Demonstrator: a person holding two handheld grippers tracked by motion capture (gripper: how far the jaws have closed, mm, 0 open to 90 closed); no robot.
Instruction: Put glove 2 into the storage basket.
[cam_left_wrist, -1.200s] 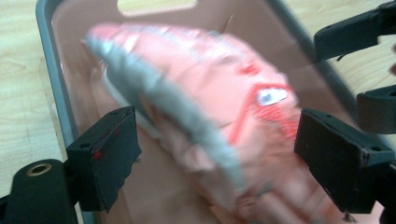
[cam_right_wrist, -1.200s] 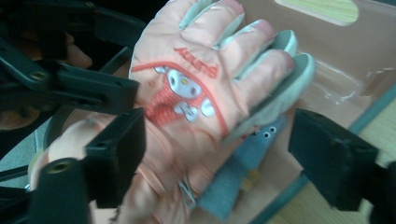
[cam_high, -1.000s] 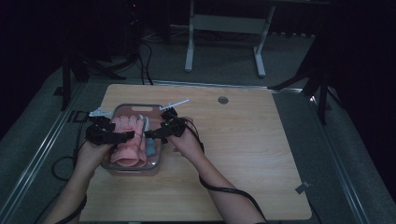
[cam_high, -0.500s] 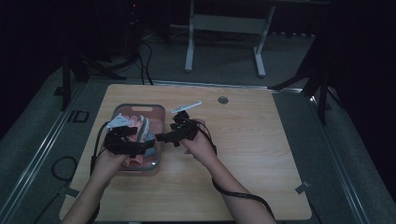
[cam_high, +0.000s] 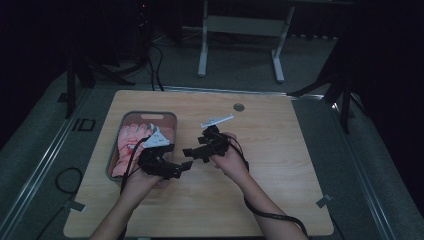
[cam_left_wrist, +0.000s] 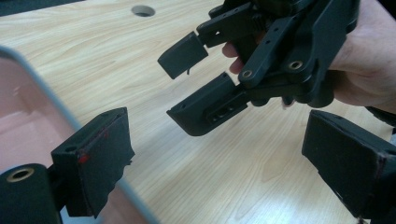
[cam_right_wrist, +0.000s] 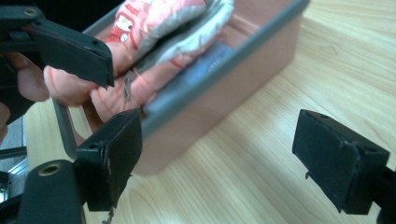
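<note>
Left gripper (cam_high: 181, 168): jaws wide apart, nothing between them, forearm entering from the bottom edge. Right gripper (cam_high: 191, 152): jaws parted and empty, pointing toward the left gripper, tips near each other, apart.

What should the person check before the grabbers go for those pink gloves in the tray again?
1. Left gripper jaws open, nothing between them: ok.
2. Right gripper jaws open, nothing between them: ok.
3. Orange-pink fabric gloves lying inside the grey plastic tray: ok.
4. Tray sitting flat on the light wooden table: ok.
5. Grippers apart from each other: not ok; in the high view their tips nearly meet over the table beside the tray.
6. Cable trailing from the left gripper away from the gloves: cannot tell; it seems to run across the tray.
</note>
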